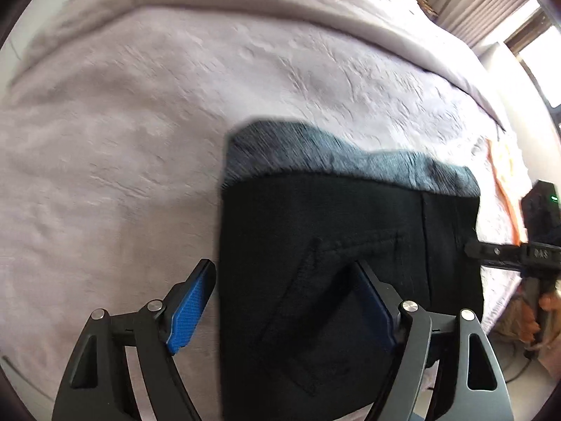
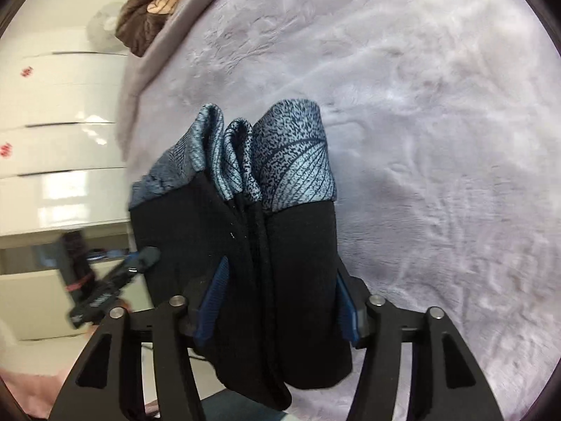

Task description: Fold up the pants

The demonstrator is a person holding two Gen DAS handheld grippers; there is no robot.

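Both ends matter here: right hand-held gripper (image 2: 280, 298) pinches the bunched pants (image 2: 245, 245) above the bed (image 2: 438, 140), waistband pointing away, while the left hand-held gripper (image 1: 284, 298) sits spread astride their left edge.

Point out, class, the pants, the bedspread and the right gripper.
pants (image 2: 301, 242): right wrist view, black fabric below the grey patterned band.
bedspread (image 1: 140, 122): left wrist view, bare lilac surface.
right gripper (image 2: 280, 301): right wrist view, midway between its blue-padded fingertips, over bunched pants.
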